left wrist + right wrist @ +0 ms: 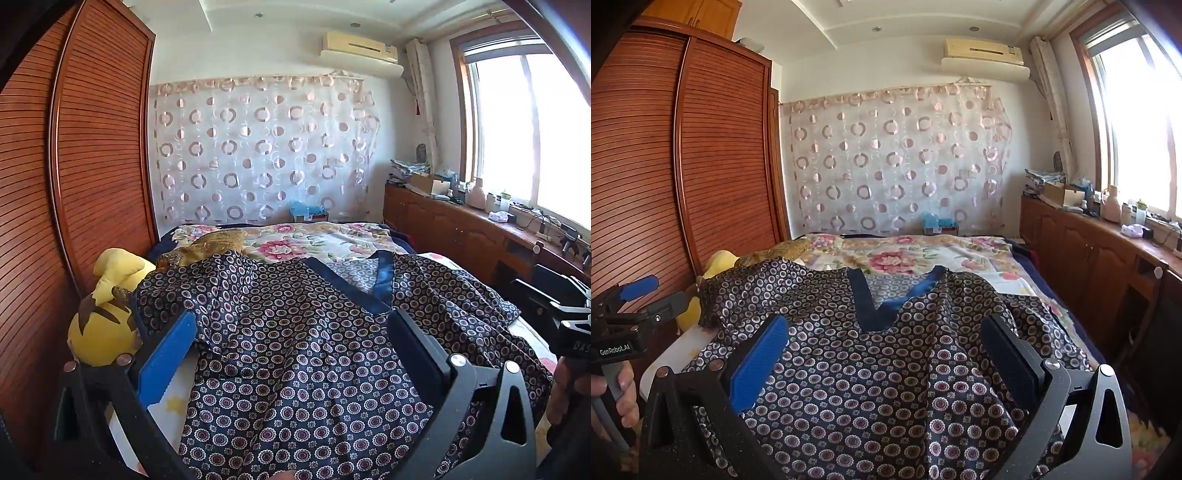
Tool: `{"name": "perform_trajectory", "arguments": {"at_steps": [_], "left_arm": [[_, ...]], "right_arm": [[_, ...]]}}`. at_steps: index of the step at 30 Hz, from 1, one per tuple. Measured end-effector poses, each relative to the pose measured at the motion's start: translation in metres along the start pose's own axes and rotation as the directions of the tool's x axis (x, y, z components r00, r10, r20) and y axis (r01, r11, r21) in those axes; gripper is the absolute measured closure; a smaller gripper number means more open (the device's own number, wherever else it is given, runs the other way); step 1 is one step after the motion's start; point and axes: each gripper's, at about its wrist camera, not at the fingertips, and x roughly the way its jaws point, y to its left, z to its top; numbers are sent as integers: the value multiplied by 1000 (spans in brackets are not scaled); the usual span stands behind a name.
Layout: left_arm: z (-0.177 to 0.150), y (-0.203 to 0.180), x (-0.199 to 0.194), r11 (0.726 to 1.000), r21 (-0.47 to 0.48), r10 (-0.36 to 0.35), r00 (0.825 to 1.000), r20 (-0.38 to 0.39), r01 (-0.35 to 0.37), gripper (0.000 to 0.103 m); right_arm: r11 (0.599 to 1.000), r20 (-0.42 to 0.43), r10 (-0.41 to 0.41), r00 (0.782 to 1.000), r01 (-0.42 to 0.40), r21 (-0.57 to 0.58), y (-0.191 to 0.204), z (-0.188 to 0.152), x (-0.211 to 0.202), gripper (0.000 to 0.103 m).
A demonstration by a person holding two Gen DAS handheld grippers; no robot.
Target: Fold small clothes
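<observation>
Shirt point(871, 369) lies spread below both grippers' wide-apart fingers point(757, 365), untouched.

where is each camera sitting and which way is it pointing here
Left wrist: on the left claw, open, looking along the bed over the patterned top; the hand holding the right claw shows at the right edge.
Right wrist: on the right claw, open, facing the same way over the top; the hand holding the left claw shows at the left edge.
Shared: top, yellow plush, wardrobe, circle curtain, window.
</observation>
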Motion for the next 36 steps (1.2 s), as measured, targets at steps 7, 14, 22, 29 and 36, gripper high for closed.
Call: {"name": "perform_trajectory", "arguments": {"at_steps": [7,14,22,29,36], "left_arm": [[-2,1,1,1000,1,4,1000,2,-4,0],[-1,2,-3,1000,0,7,1000,14,-7,0],[0,2,-6,1000,1,8,1000,20,-8,0],[2,2,-9,1000,2,9,1000,24,-9,0],[3,1,-10,1000,3,13,1000,28,-13,0]], "right_arm": [[1000,3,-2,1000,2,0,1,2,1,0],[1000,5,-2,1000,2,0,1,0,-1,0],[1000,6,-2,1000,2,1,1,0,-1,0],[1000,8,-3,1000,3,1,2,0,-2,0],[1000,7,-2,1000,2,0,2,0,-2,0]]}}
